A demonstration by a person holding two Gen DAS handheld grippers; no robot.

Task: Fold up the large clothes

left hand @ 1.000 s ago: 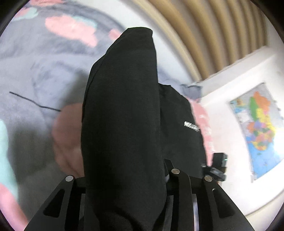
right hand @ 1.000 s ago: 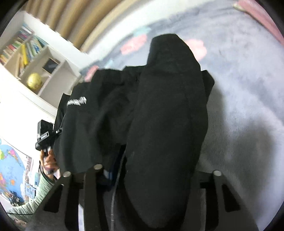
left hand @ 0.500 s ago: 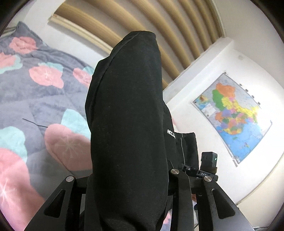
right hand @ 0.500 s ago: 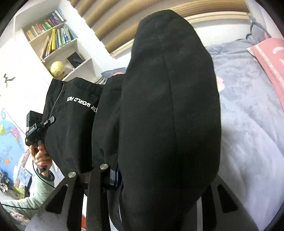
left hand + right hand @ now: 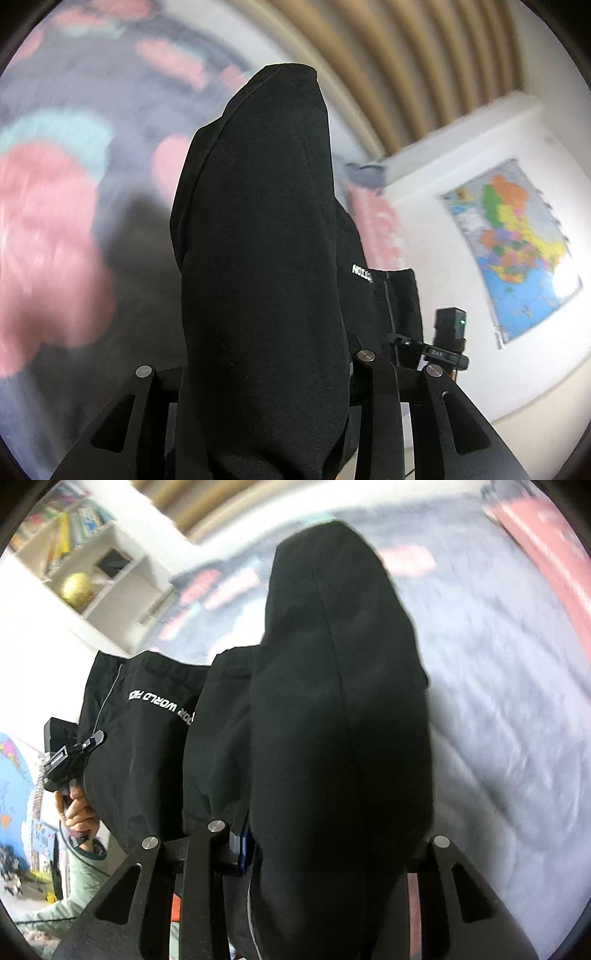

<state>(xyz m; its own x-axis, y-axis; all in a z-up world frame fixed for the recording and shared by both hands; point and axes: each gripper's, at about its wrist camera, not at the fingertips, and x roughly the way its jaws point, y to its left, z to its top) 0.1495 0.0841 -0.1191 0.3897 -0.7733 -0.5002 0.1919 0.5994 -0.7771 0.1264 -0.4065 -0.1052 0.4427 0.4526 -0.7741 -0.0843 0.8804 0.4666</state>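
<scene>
Right wrist: we find both jaws pinching the black garment (image 5: 343, 738); we should keep it taut between them when lowering.

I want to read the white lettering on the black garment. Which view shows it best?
The right wrist view: the lettering runs across the hanging black garment, several letters clear though upside down. The left wrist view catches only a short fragment at the fabric's edge.
</scene>
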